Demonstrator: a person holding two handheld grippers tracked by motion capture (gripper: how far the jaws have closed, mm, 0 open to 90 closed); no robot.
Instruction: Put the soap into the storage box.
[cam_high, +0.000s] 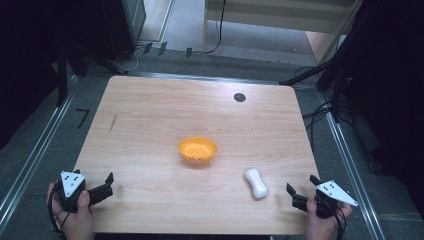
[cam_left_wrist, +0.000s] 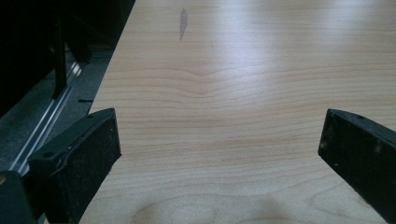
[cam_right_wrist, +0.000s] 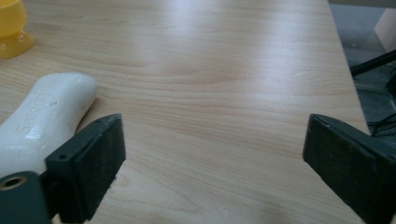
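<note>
An orange bowl (cam_high: 197, 149) stands near the middle of the wooden table (cam_high: 165, 110). A white waisted soap bar (cam_high: 256, 183) lies to its right, nearer the front edge. My right gripper (cam_high: 301, 188) rests at the front right corner, just right of the soap, open with bare wood between its jaws. In the right gripper view the soap bar (cam_right_wrist: 39, 119) lies beside and behind the left jaw, and the bowl's foot (cam_right_wrist: 13, 28) peeks in at the top left. My left gripper (cam_high: 92, 181) sits at the front left corner, open over bare wood (cam_left_wrist: 219, 135).
A small dark round hole (cam_high: 239, 97) marks the table's far right part, and a dark streak (cam_high: 113, 122) lies at the left. Metal rails (cam_high: 37, 150) run along both sides below the table. Cables and dark stands crowd the floor at the back.
</note>
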